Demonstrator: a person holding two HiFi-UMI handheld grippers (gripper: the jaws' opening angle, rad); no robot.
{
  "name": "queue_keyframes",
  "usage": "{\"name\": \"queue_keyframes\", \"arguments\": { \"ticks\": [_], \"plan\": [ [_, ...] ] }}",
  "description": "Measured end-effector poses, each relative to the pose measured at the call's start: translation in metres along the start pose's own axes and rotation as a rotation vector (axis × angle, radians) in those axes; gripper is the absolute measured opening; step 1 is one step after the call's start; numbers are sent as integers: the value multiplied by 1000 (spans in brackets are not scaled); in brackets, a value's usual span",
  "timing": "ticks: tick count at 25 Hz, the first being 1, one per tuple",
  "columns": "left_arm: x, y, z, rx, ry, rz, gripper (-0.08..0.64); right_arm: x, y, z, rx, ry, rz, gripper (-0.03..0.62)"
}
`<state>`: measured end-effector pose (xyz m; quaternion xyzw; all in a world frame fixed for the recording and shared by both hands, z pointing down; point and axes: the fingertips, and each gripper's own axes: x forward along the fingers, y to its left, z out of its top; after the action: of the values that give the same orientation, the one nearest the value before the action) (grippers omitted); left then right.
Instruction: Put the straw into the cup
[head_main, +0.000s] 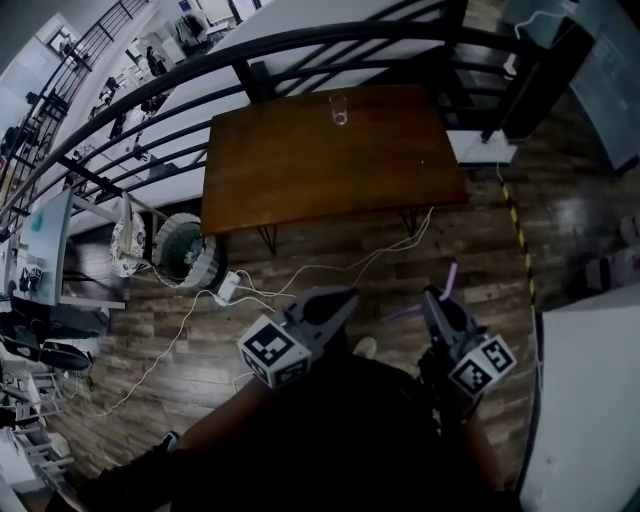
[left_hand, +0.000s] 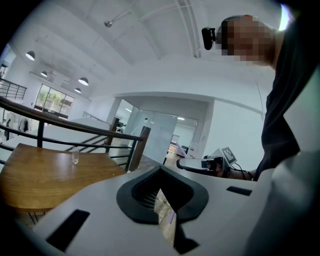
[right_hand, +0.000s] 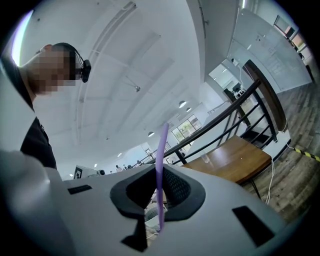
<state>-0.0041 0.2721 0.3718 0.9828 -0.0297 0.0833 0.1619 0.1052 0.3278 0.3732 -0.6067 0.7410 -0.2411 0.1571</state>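
Note:
A clear glass cup (head_main: 339, 110) stands near the far edge of a brown wooden table (head_main: 300, 170), well ahead of both grippers. My right gripper (head_main: 432, 297) is shut on a purple straw (head_main: 450, 278), which sticks up past its tip. In the right gripper view the straw (right_hand: 161, 165) stands upright between the jaws of my right gripper (right_hand: 159, 200), and the cup (right_hand: 204, 159) shows small on the table (right_hand: 235, 160). My left gripper (head_main: 345, 298) is shut with nothing in it. The left gripper view shows the left gripper (left_hand: 162, 200), the cup (left_hand: 75, 156) and the right gripper (left_hand: 200, 163).
A black metal railing (head_main: 300, 45) runs behind the table. White cables (head_main: 330, 265) and a power strip (head_main: 226, 288) lie on the wooden floor before it, with a white basket (head_main: 185, 250) to the left. A white surface (head_main: 590, 400) stands at the right.

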Motion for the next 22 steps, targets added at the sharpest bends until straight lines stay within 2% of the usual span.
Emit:
{"name": "queue_keyframes", "arguments": {
  "ticks": [9,15,22],
  "plan": [
    [13,61,11,-28,2,-4,11,61,-19,6,24,27,-16,31],
    [12,128,24,-42,12,-32,11,134,-30,11,12,47,-28,31],
    [-1,218,66,-19,2,-61,11,236,-30,43,-38,30,-40,31]
  ]
}}
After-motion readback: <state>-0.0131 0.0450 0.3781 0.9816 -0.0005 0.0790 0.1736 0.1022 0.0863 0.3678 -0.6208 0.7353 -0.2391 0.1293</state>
